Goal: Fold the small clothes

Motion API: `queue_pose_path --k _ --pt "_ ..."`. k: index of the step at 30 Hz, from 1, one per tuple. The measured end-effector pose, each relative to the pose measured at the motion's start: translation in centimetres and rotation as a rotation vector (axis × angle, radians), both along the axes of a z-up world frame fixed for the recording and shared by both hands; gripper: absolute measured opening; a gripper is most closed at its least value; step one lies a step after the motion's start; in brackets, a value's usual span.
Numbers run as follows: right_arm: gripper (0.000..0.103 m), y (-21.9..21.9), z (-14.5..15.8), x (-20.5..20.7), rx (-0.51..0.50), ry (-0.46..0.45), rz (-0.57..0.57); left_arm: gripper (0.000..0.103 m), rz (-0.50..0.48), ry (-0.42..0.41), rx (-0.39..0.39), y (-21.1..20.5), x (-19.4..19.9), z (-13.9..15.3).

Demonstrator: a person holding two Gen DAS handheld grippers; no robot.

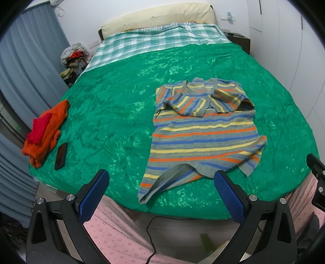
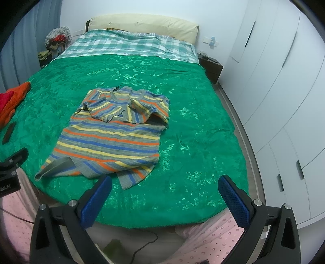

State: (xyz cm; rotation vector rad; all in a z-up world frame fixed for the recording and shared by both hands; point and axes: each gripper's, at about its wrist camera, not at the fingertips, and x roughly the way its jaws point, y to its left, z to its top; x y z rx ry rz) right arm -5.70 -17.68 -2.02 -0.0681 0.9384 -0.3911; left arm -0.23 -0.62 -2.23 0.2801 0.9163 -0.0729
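We look down a wide bed (image 1: pixel 182 205) spread with a shiny crushed-velvet green cover (image 1: pixel 121 105), a teal-and-white checked sheet (image 1: pixel 154 38) showing beyond it below a cream padded headboard (image 1: pixel 162 15) at the top of the frame. White walls close the room; grey-blue curtains (image 1: pixel 26 67) hang down the left edge of the left wrist view, white wardrobe doors with dark slot handles (image 2: pixel 280 85) fill the right of the right wrist view, and a dark bedside cabinet (image 2: pixel 211 67) stands between bed and wardrobe. A heap of mixed clothes (image 1: pixel 74 58) sits beside the bed at upper left.

The small knitted sweater in grey, blue, yellow and orange stripes (image 1: pixel 203 130) lies flat right of centre on the green cover, both sleeves folded across its chest and the near hem partly turned up. At the left edge rests a pile of orange and red knitwear (image 1: pixel 44 132), with a dark phone (image 1: pixel 61 153) just beside it.

We see the left gripper (image 1: pixel 161 180) and the right gripper (image 2: pixel 164 186) both above the bed's near edge, blue-padded jaws spread wide and grasping nothing, the sweater untouched. Pink dotted fabric (image 1: pixel 113 233) shows beneath them. The white lettering on the left gripper's body at the left edge of the right wrist view is too cropped to read.
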Motion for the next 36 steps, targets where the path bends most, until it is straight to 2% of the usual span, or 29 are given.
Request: queue_pose_path --k 36 --pt "0.103 -1.0 -0.6 0.1 -0.008 0.02 -0.007 0.103 -0.005 0.009 0.009 -0.8 -0.3 -0.3"
